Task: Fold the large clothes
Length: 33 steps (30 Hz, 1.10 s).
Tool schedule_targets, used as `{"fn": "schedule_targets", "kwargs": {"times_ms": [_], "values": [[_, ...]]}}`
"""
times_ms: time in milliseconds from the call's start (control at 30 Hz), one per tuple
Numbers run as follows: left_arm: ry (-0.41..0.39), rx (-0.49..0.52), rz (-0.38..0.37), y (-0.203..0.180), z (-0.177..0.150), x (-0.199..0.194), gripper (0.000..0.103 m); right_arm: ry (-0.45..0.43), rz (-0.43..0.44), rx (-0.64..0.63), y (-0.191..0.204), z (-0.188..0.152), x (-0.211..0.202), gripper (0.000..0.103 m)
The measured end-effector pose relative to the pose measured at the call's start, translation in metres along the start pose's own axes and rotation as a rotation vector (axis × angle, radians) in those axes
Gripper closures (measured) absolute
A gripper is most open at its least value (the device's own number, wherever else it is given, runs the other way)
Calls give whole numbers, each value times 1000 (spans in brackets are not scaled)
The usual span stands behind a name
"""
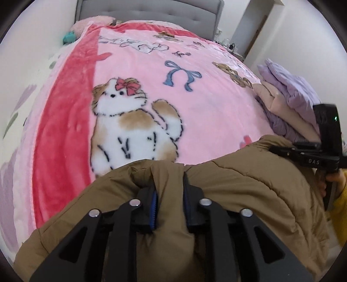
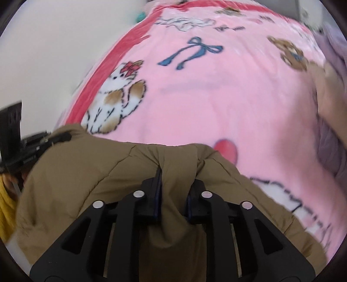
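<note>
While both tools pinched cloth, the scene read thus:
Left gripper [image 1: 170, 191]: clamped on a bunched fold of the brown jacket [image 1: 238, 184].
Right gripper [image 2: 175, 184]: likewise pinching a jacket ridge.
Jacket: lay at the near edge of the pink blanket [image 1: 206, 108].
Handling: likely soft, puffy, bulky; best gripped at seams.
Left view only: folded clothes stack [image 1: 288, 97], headboard [image 1: 149, 10].

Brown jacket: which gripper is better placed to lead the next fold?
Neither clearly. Left gripper and right gripper both clamp the brown jacket's edge; moving together seems best.
</note>
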State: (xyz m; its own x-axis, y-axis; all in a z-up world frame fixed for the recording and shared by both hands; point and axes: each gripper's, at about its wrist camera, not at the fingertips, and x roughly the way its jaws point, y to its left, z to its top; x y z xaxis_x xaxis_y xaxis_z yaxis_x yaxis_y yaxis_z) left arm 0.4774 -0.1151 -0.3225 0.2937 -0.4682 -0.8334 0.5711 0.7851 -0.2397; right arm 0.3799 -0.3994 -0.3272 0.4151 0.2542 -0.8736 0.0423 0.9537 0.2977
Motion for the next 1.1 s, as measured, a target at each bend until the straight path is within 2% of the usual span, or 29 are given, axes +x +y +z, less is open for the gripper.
{"fn": "schedule_targets", "kwargs": {"times_ms": [33,67,100,167,267,333,467,600,733,867,1033,1100], "values": [[2,9,17,0,1,-4,66,-3,5,10,0,0,-4,82],[-7,22,47,0,1,-10,44,-9,7,18,1,-1,-11,73],[-38,37,84,1,0,-23,19,-18,2,20,3,-2,-18,60],[-122,47,125,3,-5,-48,11,-81,-13,4,10,-9,-43,44],[-221,21,218,6,-15,-86,8,-214,-73,-51,27,-30,-87,31],[-252,-7,270,-1,-25,-102,8,-276,-101,-118,44,-49,-105,28],[-245,88,223,-39,-54,-107,8,-321,-87,-272,86,-91,-113,23],[-176,240,171,-77,-97,-85,8,-243,-84,-404,113,-126,-89,23],[-95,277,165,-85,-131,-64,8,-113,-197,-523,120,-163,-54,23],[-45,268,176,-74,-143,-42,8,-57,-182,-452,103,-165,-36,22],[3,270,162,-67,-132,-29,8,8,-166,-388,89,-154,-20,20],[-6,280,171,-69,-131,-33,8,13,-170,-372,92,-150,-22,20]]}}
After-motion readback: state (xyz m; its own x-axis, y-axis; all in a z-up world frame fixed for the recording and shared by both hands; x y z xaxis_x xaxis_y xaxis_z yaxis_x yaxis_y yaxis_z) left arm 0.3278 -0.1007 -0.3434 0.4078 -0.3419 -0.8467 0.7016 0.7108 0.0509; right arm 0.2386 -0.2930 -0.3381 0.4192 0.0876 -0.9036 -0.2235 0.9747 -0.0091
